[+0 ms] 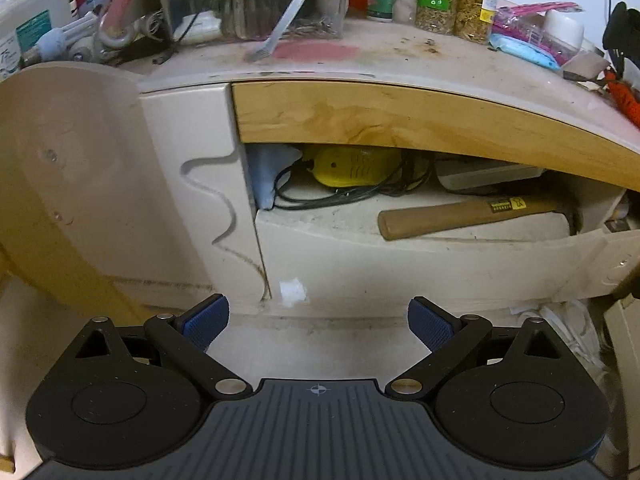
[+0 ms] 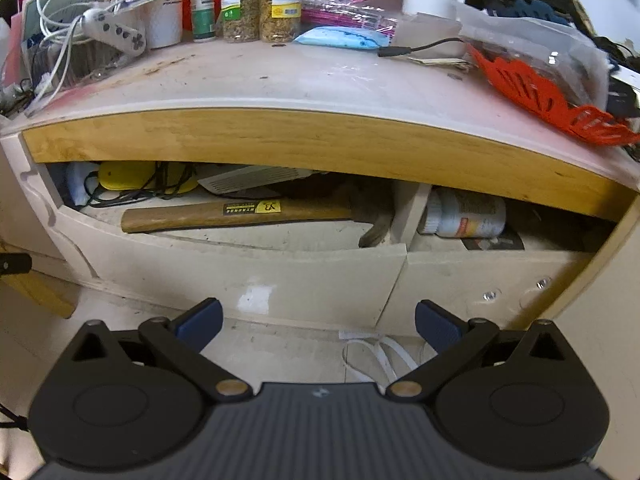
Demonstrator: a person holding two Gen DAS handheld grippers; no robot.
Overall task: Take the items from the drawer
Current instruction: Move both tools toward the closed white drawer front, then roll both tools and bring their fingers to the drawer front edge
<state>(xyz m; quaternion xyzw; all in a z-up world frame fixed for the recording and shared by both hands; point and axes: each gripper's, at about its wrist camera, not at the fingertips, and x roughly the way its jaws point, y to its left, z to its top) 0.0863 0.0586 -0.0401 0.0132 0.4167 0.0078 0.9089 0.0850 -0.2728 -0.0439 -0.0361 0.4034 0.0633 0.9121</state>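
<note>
Cluttered bench (image 2: 320, 80) fills the upper frame: two herb jars (image 2: 260, 0) at top centre, blue pouch (image 2: 340, 37) just right of them, orange cutout (image 2: 540, 96) at right, white power strip (image 2: 114, 30) upper left.

- drawer (image 2: 248, 276) front is a dusty cream, under a honey-yellow wood strip (image 2: 320, 140)
- hammer (image 2: 236, 216), centre of the right view — tan wood handle, black-and-yellow label
- bright yellow gadget (image 1: 352, 166) with black cord, mid-frame
- orange-red cutout thing (image 2: 536, 96), upper right
- gripper pads (image 1: 204, 322) — blue, ribbed, on black arms
</note>
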